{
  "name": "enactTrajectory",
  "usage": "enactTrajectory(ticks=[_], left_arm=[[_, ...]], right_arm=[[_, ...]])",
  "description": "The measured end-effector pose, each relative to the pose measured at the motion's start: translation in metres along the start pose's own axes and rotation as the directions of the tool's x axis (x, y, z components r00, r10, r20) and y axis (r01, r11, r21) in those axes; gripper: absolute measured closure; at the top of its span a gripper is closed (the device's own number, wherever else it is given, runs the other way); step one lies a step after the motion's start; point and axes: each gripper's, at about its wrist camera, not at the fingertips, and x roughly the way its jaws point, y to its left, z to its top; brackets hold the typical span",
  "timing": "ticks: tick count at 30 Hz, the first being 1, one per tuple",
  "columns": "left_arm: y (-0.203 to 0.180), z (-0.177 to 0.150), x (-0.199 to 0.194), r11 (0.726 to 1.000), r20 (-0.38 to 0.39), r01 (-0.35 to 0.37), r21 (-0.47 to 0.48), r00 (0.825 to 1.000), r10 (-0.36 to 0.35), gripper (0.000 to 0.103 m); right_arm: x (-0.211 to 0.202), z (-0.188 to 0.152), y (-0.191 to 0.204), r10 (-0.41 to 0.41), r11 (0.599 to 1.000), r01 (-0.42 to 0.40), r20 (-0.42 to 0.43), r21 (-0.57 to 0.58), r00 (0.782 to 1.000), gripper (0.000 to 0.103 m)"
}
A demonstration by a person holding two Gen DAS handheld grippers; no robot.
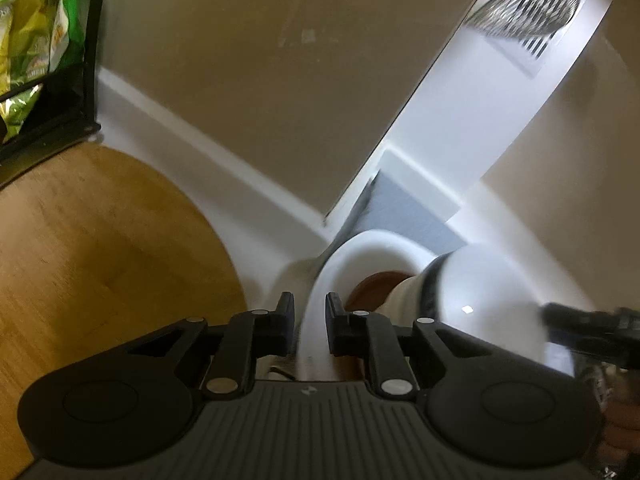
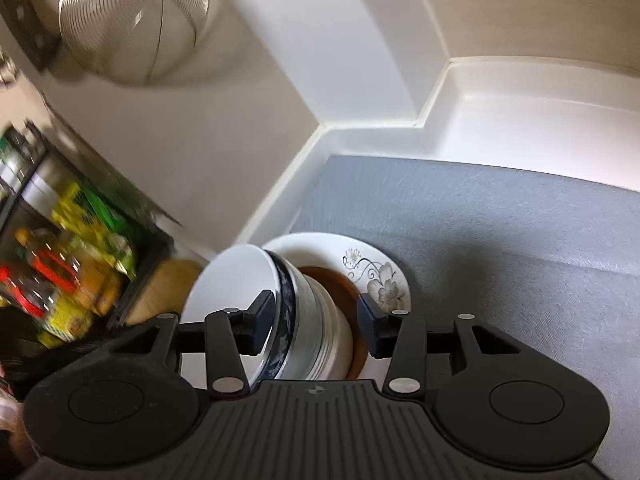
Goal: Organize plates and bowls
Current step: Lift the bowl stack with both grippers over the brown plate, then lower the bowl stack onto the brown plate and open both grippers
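Observation:
A white plate with a grey flower pattern [image 2: 384, 276] lies on the grey mat, and a brown dish [image 2: 340, 284] rests in it. My left gripper [image 1: 310, 320] is shut on this white plate's rim [image 1: 360, 240]. A stack of white bowls [image 2: 316, 320] leans on its side over the brown dish, and the front bowl has a dark blue patterned band [image 2: 286, 312]. My right gripper [image 2: 316, 326] is open around this stack. Its left finger [image 2: 260, 320] is inside the front bowl and its right finger [image 2: 370, 328] stands apart from the stack's base.
A round wooden board [image 1: 100, 260] lies to the left beside a black rack of green and yellow packets [image 1: 40, 40]. A metal strainer [image 2: 132, 24] hangs above. The grey mat [image 2: 500, 240] stretches right to a white ledge and wall corner [image 2: 328, 128].

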Motion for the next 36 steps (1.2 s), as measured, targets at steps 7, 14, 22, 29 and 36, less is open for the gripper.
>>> enactTrajectory(ticks=[7,14,22,29,36], left_arm=[[0.007,-0.011,0.017,1.0,-0.056,0.015,-0.026,0.998,-0.016,0.085],[0.006,-0.025,0.026,1.0,-0.07,0.021,-0.017,0.997,-0.022,0.086],[-0.003,-0.034,0.027,0.999,-0.049,0.003,0.042,0.999,-0.001,0.086],[-0.024,-0.042,0.031,0.996,-0.048,0.011,0.092,0.999,-0.006,0.086],[-0.065,-0.054,0.048,0.986,-0.063,0.07,0.149,0.996,-0.061,0.086]], right_arm=[[-0.02,-0.014,-0.021,0.024,0.996,-0.031,0.077,0.078,0.997,0.052],[0.009,-0.034,-0.047,-0.091,0.985,0.093,-0.015,0.148,0.996,0.052],[0.037,-0.041,-0.045,-0.065,0.988,0.081,-0.121,0.13,0.991,0.06],[0.039,-0.044,-0.035,-0.099,0.993,0.107,-0.118,0.058,0.988,0.086],[0.013,-0.044,-0.064,-0.149,0.982,0.158,-0.089,0.105,0.985,0.086]])
